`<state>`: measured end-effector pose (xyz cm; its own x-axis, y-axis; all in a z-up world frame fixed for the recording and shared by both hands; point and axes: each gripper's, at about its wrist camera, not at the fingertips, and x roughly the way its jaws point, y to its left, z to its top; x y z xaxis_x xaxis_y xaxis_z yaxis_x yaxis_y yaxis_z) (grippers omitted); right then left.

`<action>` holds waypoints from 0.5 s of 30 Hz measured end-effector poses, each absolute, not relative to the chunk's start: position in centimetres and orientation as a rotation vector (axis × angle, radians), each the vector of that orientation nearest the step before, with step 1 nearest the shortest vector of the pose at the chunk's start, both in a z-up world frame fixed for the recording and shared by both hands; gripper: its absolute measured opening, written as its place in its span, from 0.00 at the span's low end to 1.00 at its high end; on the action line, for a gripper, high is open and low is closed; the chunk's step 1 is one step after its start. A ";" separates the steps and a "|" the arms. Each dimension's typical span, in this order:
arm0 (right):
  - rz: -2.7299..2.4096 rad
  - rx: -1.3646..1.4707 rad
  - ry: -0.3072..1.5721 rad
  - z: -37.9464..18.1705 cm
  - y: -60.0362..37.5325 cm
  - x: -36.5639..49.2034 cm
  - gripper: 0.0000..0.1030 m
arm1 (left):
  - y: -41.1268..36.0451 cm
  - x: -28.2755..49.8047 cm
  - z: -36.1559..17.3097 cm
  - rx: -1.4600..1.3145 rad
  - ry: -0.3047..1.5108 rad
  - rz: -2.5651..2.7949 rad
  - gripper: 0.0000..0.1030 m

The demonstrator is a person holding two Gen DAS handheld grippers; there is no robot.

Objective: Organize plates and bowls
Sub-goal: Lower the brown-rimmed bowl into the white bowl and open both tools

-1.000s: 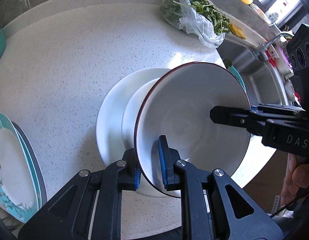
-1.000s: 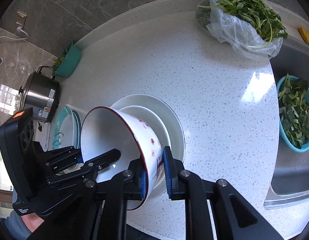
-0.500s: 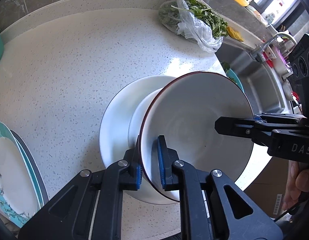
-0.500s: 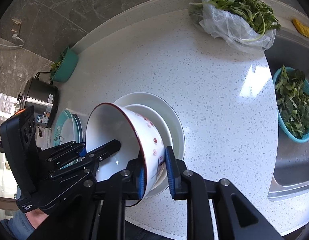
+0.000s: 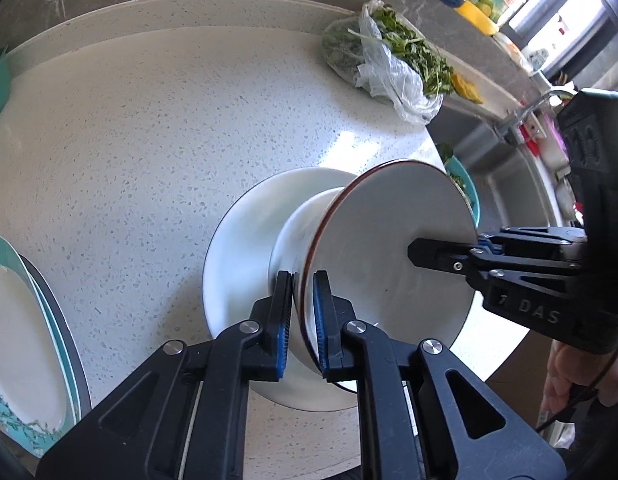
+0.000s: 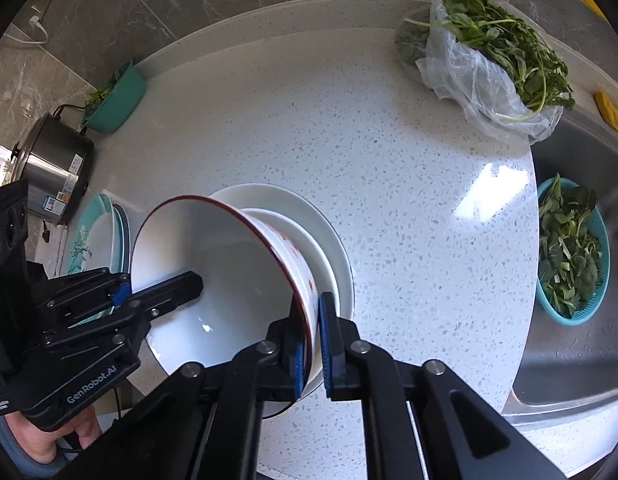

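As both claws pinch, bowl rim between

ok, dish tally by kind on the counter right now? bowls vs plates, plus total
Bowls: 2, the red-rimmed bowl gripped on opposite rim sides by the left gripper and right gripper, and a white bowl under it.
Plates: at least 3, one white plate and a teal-rimmed stack of at least 2.
Total: at least 5.

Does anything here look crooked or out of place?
Yes: the red-rimmed bowl is tipped steeply on its side over the white plate, not sitting flat. The left hand-held gripper and right hand-held gripper each pinch its rim. Nothing looks spilled or broken.
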<state>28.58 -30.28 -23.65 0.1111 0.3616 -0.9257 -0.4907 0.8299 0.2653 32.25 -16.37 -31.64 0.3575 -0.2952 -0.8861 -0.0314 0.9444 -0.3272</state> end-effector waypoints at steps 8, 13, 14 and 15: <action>0.633 -0.155 1.358 -24.3 -29.1 28.6 0.07 | -15.4 31.8 -31.2 -0.367 1.146 -0.163 0.15; 0.618 -0.191 1.384 -24.6 -28.5 29.4 0.07 | -14.4 31.2 -30.1 -0.409 1.070 -0.163 0.17; 0.617 -0.194 1.393 -24.6 -28.4 29.5 0.07 | -14.2 31.1 -29.7 -0.419 1.047 -0.167 0.20; 0.618 -0.199 1.397 -24.4 -28.1 29.7 0.07 | -14.0 31.1 -29.5 -0.417 1.039 -0.170 0.25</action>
<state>29.70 -28.13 -24.45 0.0464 0.2871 -0.9568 -0.5149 0.8277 0.2234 31.08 -13.98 -29.46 0.5024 -0.3309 -0.7988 -0.0583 0.9088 -0.4131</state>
